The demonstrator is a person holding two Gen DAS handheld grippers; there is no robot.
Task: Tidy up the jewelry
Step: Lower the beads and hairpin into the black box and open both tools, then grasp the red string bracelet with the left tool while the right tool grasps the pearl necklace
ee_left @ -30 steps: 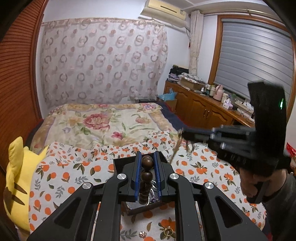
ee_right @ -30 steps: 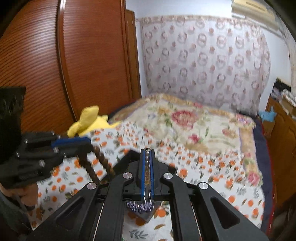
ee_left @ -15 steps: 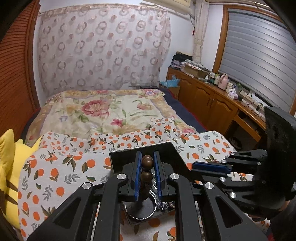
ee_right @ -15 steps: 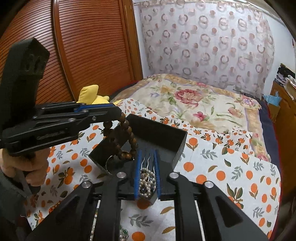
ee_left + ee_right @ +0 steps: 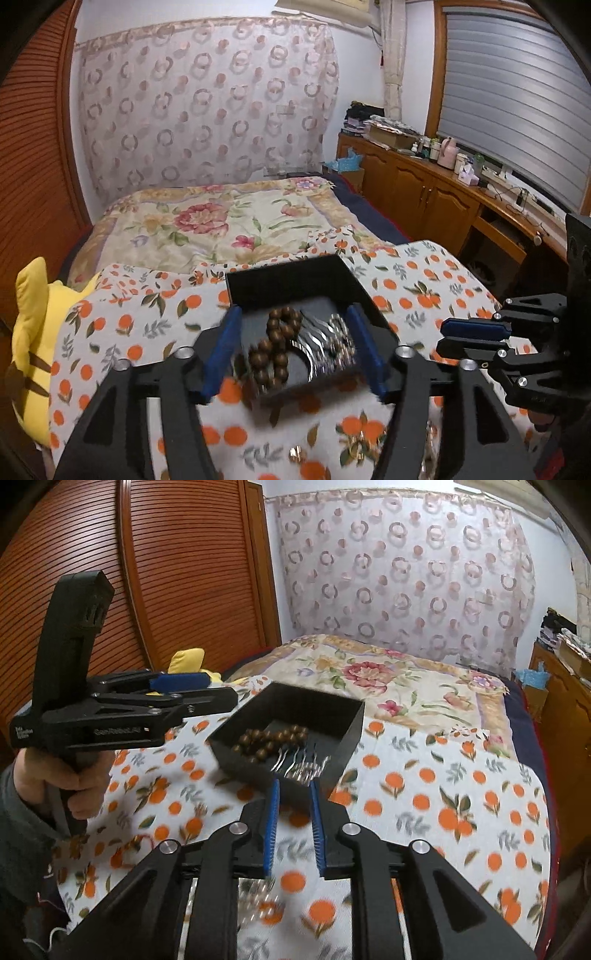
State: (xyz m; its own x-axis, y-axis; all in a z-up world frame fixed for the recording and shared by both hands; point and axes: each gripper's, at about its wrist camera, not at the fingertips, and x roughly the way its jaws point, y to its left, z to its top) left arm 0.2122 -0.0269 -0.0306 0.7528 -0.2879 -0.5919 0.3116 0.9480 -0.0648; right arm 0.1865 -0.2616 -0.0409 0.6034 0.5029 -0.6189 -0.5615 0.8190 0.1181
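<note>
A black open box [image 5: 258,284] [image 5: 347,720] sits on the orange-print cloth. In it lie a brown wooden bead bracelet [image 5: 275,349] [image 5: 269,740] and a silver pearl hair comb [image 5: 328,341] [image 5: 301,764]. My left gripper [image 5: 293,352] is open and empty just above the box's near edge; it also shows at the left of the right wrist view [image 5: 207,688]. My right gripper [image 5: 293,821] is open and empty, just short of the box; it also shows at the right of the left wrist view [image 5: 443,338].
Small loose jewelry pieces lie on the cloth [image 5: 424,794] near me: a gold ring [image 5: 295,452] and pearl beads [image 5: 262,904], blurred. A yellow plush toy [image 5: 31,321] sits at the left edge. A floral bedspread [image 5: 221,225] lies behind the box, with wooden cabinets [image 5: 424,192] to the right.
Both grippers have opened. The bead bracelet dropped from my left gripper and the hair comb from my right, and both now lie in the black box. Both grippers have drawn back.
</note>
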